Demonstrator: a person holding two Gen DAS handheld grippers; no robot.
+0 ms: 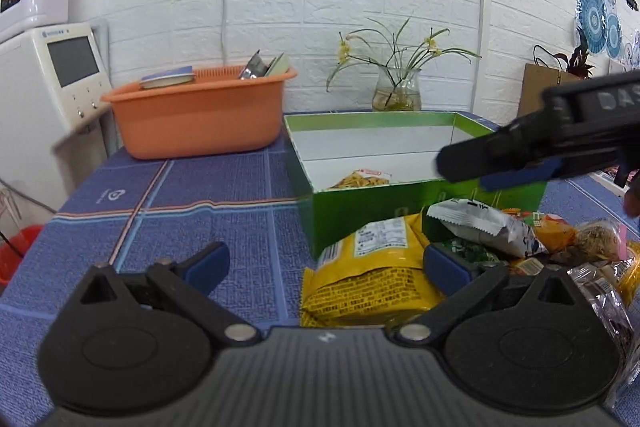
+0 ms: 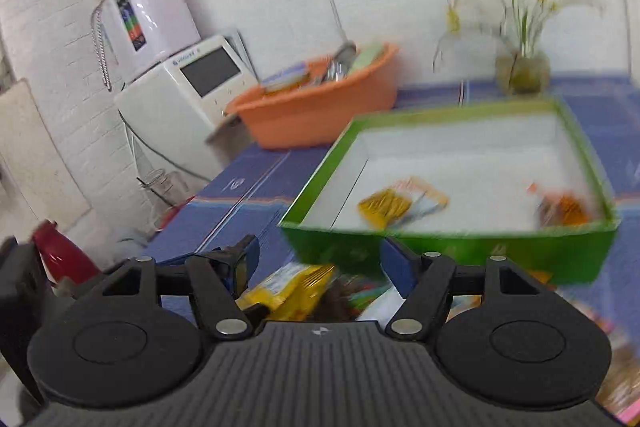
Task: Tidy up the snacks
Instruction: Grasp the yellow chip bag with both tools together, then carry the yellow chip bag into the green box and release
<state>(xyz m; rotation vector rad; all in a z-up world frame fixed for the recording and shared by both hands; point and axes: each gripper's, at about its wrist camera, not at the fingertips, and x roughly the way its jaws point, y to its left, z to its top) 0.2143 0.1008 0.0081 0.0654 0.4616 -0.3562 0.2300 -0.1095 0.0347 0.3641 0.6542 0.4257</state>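
A pile of snack packets lies on the blue tablecloth in front of an open green box [image 1: 384,211]. My left gripper [image 1: 326,265] is open low over the cloth. A yellow bag [image 1: 372,267] lies between its fingers, nearer the right one, and a white-grey packet [image 1: 480,227] lies just beyond. One yellow packet [image 1: 360,181] shows inside the box. My right gripper [image 1: 500,159] reaches in from the right above the box's near wall. In the blurred right wrist view the right gripper [image 2: 320,261] is open and empty above the pile [image 2: 296,287]. The green box [image 2: 440,243] there holds a yellow packet [image 2: 396,205] and an orange packet [image 2: 564,207].
An orange basin [image 1: 200,115] holding a tin and packets stands at the back left. A glass vase with a plant [image 1: 396,87] stands behind the box. White appliances [image 1: 60,79] sit beyond the table's left edge. A brown paper bag [image 1: 540,87] stands at the far right.
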